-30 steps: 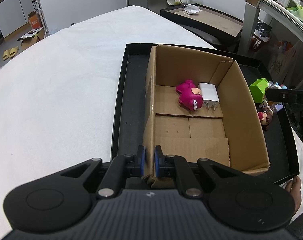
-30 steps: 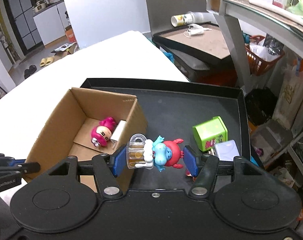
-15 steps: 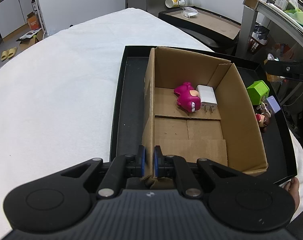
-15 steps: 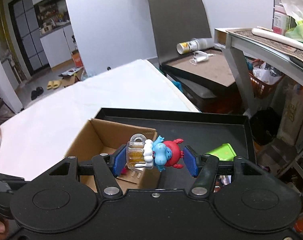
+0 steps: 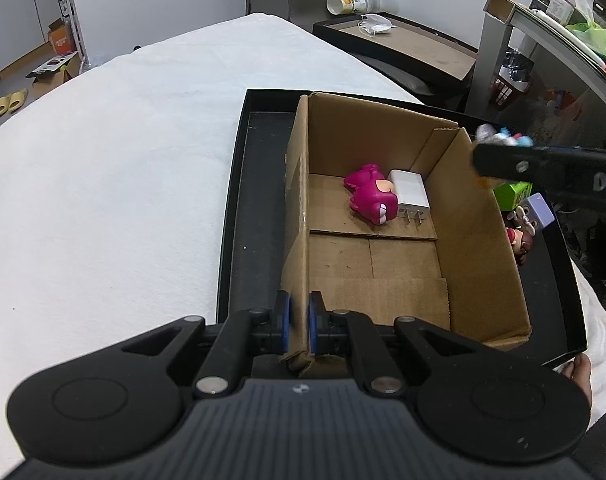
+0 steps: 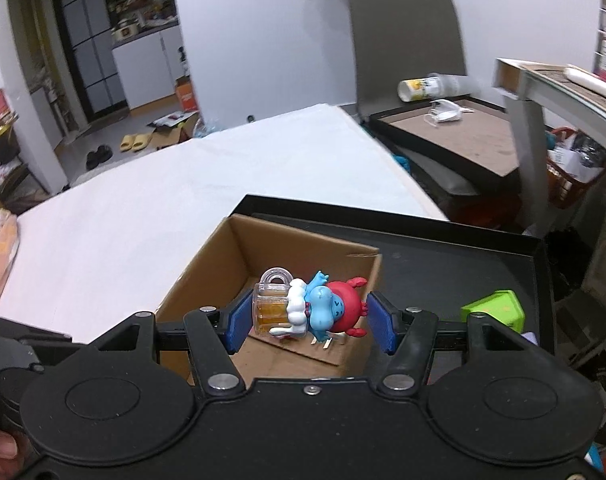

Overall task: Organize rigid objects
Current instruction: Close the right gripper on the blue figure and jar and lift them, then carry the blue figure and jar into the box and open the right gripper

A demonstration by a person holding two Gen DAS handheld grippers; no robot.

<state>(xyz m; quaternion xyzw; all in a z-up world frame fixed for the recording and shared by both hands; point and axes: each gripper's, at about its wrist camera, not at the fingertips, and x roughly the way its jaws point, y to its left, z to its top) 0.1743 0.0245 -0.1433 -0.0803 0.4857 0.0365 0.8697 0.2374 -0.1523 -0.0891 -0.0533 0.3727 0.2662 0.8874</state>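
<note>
Since the earlier frame our right gripper point(image 6: 309, 316) has carried the blue-and-red figurine point(image 6: 315, 308), clamped between its pads, over the cardboard box point(image 5: 479, 248), apparently above the pink toy point(image 5: 369, 196). Left gripper point(image 5: 299, 326) pinches the box's near wall.

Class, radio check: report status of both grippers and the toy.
Left gripper clamped on cardboard box wall. Right gripper gripping blue and red figurine, above the box. Nothing in the way.

both the left gripper point(image 5: 299, 330) and right gripper point(image 6: 309, 316) are matte black with blue jaw pads, silver screws and round recessed discs.
</note>
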